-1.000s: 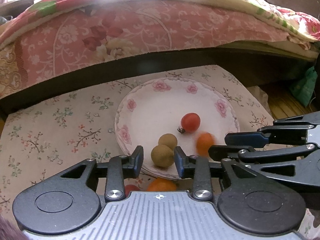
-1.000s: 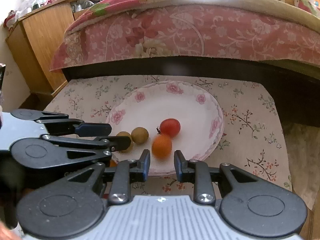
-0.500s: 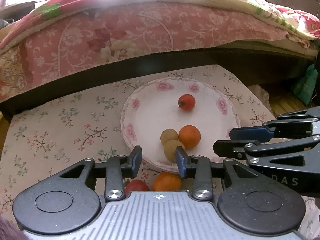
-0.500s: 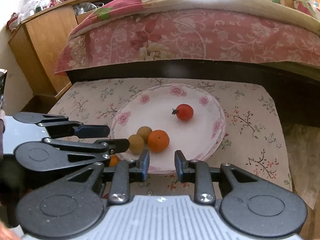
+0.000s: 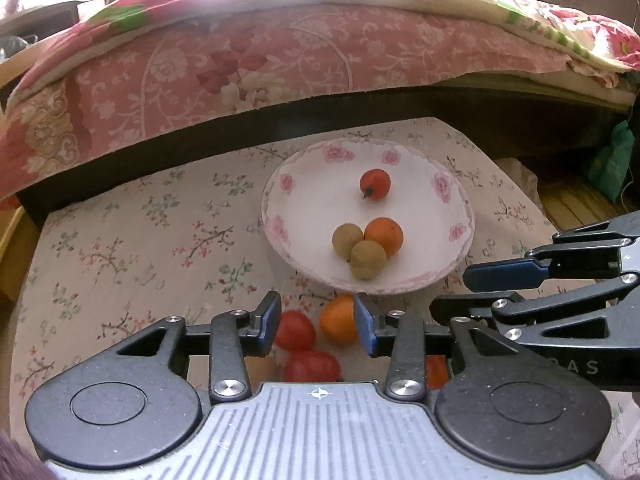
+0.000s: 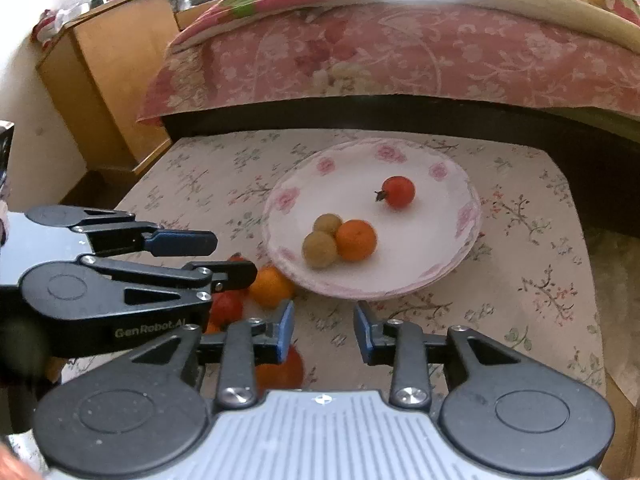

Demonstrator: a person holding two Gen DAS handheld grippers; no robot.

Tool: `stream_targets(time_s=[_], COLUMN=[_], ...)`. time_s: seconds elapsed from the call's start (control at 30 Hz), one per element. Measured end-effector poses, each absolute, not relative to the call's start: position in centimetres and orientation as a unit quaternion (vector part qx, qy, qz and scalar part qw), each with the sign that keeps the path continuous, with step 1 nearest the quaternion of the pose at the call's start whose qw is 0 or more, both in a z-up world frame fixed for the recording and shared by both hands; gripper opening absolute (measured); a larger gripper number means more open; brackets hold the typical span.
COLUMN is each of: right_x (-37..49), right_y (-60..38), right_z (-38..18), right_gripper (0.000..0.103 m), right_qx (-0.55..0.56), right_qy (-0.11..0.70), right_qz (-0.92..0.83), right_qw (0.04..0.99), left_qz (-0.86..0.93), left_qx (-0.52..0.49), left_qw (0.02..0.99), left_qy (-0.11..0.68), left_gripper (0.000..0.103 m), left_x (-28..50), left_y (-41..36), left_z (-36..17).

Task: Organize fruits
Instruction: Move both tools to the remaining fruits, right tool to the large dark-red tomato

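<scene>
Both tongs released, nothing being held: left tongs (image 5: 316,326), right tongs (image 6: 324,330). Loose orange (image 5: 339,325) and tomatoes (image 5: 294,331) lying on desk (image 5: 132,248) beside plate (image 5: 276,232) near rim. Risk being judged: round fruit being nudged, rolling off desk; plate cluster being scattered.
</scene>
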State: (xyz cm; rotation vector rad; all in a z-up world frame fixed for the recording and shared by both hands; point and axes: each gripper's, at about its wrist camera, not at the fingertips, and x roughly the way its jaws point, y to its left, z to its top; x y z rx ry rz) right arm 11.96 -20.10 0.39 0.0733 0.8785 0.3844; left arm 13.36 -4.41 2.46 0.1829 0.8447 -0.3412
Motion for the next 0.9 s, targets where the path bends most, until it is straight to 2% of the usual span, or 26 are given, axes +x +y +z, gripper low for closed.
stream_targets(time_s=[0.33,0.53,0.9], right_x=[10.6,10.2,11.3], right_y=[-19.1,-18.1,-17.8], right_z=[-0.3,-0.5,-1.8], right_gripper=[0.036,0.043,0.045], right_qx=[0.026,0.014,0.028], right_qy=[0.44,0.447,0.468], right_qz=[0.205,0.223,0.229], right_qw=[0.874,0.866,0.853], left_qz=[-0.159,-0.164,-0.169], left_qx=[0.082,0.083,0.09], left_qw=[0.884,0.879,0.871], left_qy=[0.431,0.44,0.452], left_gripper=[0.051,0.051,0.053], left_x=[10.5,9.4,9.0], left_y=[-2.6,-2.1,-1.7], left_z=[1.7,1.3,0.1])
